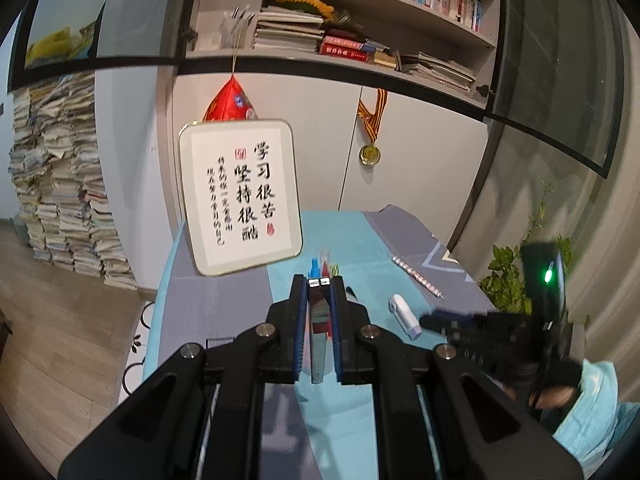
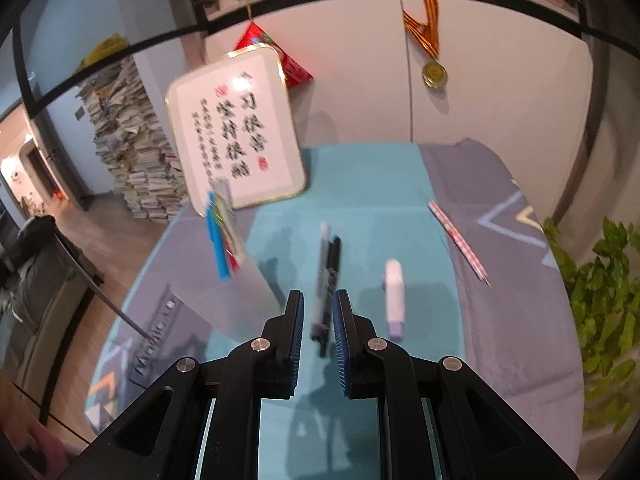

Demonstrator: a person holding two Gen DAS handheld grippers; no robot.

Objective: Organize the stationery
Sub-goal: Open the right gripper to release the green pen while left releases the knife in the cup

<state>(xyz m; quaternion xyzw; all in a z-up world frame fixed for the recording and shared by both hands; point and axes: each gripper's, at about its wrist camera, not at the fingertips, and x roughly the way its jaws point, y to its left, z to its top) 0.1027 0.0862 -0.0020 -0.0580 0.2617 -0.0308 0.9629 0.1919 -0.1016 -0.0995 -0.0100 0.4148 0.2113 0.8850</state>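
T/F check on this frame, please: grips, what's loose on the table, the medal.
1. The right gripper is shut on dark pens. True.
2. The left gripper is open and empty. False: it is shut on a clear pen case.
3. The pink checked pen lies loose on the grey cloth. True.
4. The medal lies on the table. False: it hangs by its ribbon against the cabinet door.

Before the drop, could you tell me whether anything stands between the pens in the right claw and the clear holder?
Nothing visible does: open air lies between the pens in the right claw and the clear holder to their left; the white corrector and pink pencil lie to the right.
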